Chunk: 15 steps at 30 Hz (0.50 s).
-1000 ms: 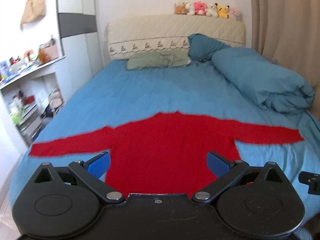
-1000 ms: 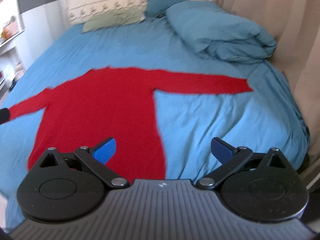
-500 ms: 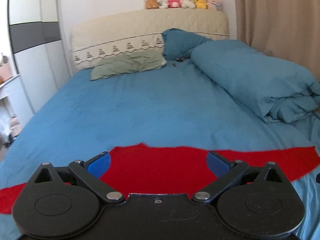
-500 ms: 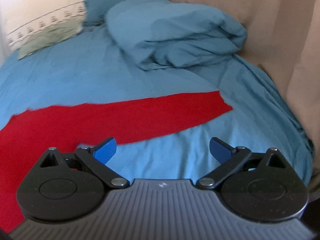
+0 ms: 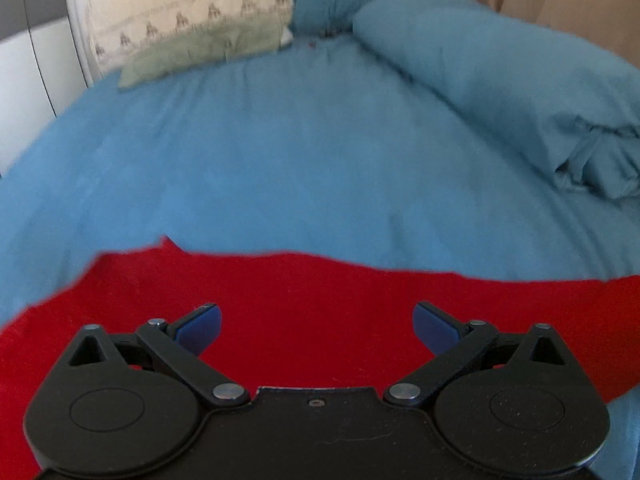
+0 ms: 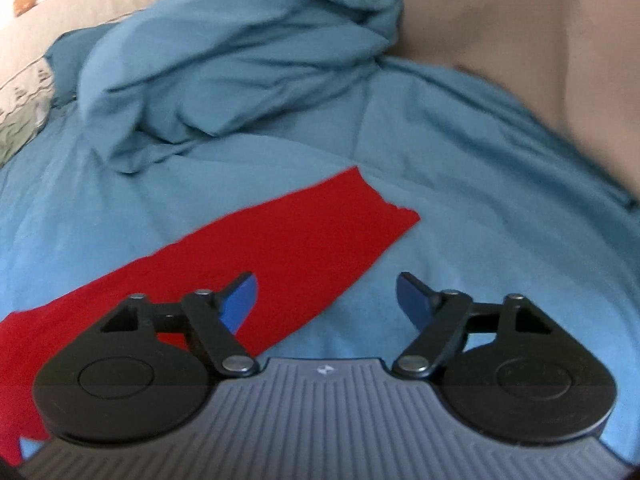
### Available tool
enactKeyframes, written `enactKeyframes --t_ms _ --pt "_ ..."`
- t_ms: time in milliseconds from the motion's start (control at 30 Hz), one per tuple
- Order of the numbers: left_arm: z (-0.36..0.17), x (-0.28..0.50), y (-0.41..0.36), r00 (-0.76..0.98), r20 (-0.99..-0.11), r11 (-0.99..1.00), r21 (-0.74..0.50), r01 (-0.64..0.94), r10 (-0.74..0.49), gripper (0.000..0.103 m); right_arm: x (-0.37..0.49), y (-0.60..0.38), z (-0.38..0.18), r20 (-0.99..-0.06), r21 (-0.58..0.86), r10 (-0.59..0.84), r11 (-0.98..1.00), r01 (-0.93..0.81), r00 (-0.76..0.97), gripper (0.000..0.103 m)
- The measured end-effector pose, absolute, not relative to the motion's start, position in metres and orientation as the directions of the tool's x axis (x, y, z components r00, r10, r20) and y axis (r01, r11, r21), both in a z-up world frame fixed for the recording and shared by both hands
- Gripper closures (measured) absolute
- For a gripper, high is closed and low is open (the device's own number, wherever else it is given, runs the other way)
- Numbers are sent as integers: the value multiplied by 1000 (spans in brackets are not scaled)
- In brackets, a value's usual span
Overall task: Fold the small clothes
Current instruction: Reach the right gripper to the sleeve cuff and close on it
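Left wrist view is aimed low over the red sweater (image 5: 320,308), close above its body, facing the headboard (image 5: 180,16) at the bed's far end. Right wrist view is angled toward the curtain side, close over a sleeve end (image 6: 320,232), facing the piled duvet (image 6: 240,60). Sweater, duvet, blue sheet (image 5: 280,152) and headboard are shared by both views.

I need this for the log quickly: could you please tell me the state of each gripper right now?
Left gripper: open, empty, over the red sweater.
Right gripper: open, empty, at the sweater's sleeve.
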<state>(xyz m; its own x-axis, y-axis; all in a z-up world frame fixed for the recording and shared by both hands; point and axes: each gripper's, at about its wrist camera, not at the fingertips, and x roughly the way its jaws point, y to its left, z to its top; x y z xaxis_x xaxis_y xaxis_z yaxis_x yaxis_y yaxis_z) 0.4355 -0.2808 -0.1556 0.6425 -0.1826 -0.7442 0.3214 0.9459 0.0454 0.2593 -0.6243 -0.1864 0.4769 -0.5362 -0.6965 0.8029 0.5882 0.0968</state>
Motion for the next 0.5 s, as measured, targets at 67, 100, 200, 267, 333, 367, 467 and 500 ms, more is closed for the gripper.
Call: enactKeyframes --t_ms 67,100,200,267,333,367,467,500 --pt "-170 443 -283 626 -760 949 43 312 -172 0 263 -632 -196 -704 118 -519 588 800 485 25" --pt "-176 447 -285 616 -771 951 43 308 -164 0 266 -637 -202 -703 126 -513 593 795 493 26" --pt "-191 460 -288 582 -802 955 52 291 -134 0 272 -643 -209 -679 130 -520 610 782 519 32" --pt "-197 465 -288 565 -817 958 60 282 -115 0 275 -648 -211 -663 147 -524 609 780 535 57" --pt "-205 470 -289 532 -840 956 58 286 -109 0 278 -654 -212 -665 142 -532 599 788 524 70" --pt "-208 473 -289 509 -855 956 55 287 -103 0 279 -656 -211 -664 146 -531 599 788 526 76" --pt "-209 478 -289 492 -864 956 44 289 -109 0 283 -655 -203 -660 126 -534 614 779 528 81" --pt "-208 480 -288 483 -868 955 41 294 -112 0 284 -653 -198 -654 118 -538 622 774 532 81"
